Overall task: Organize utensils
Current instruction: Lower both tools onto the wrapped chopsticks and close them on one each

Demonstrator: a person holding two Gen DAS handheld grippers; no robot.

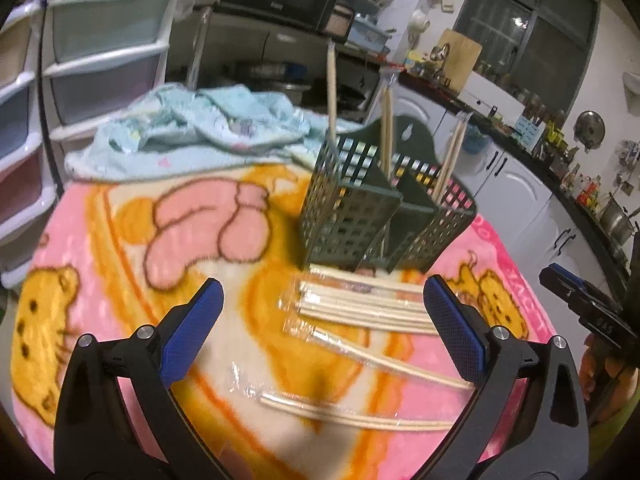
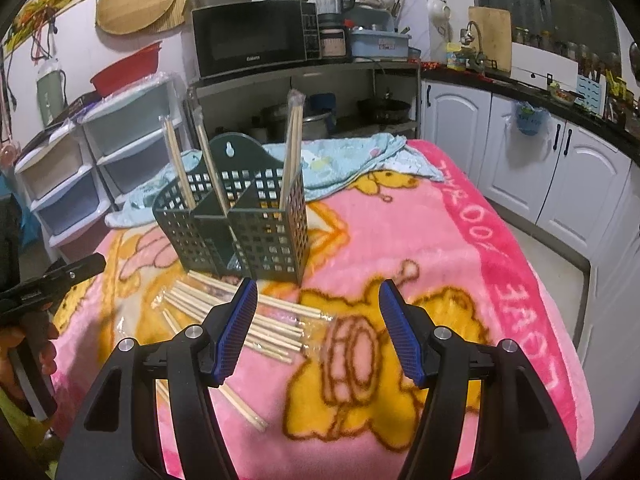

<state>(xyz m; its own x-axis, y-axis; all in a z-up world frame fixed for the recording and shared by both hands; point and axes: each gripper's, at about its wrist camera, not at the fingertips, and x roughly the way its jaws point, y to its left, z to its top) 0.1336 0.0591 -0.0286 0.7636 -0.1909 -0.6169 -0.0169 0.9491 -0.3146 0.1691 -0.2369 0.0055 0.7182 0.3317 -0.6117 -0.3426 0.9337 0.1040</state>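
A pink and yellow cartoon-print fleece blanket (image 2: 460, 240) covers the table, with a crumpled pale blue towel (image 1: 192, 128) at its far side. On the blanket stands the dark green perforated plastic utensil holder (image 2: 248, 224), upright, split into compartments; three clear-wrapped pairs of bamboo chopsticks already lean in it, one pair (image 2: 291, 148) at its right end in the right wrist view.

The remaining wrapped bamboo chopsticks (image 1: 360, 304) lie flat on the blanket just in front of the holder, loosely fanned, with two more pairs nearer the left camera. In the left wrist view their long axes run roughly crosswise to the fingers.

The left gripper (image 1: 324, 312) hangs spread wide and empty, with the pile directly between and ahead of its blue pads (image 1: 192, 328). The right gripper (image 2: 318, 320) is likewise spread and holds nothing; the pile sits ahead and to its left, partly behind its left finger. The left gripper looks the better placed for the next pick, since the sticks lie square across its jaws.
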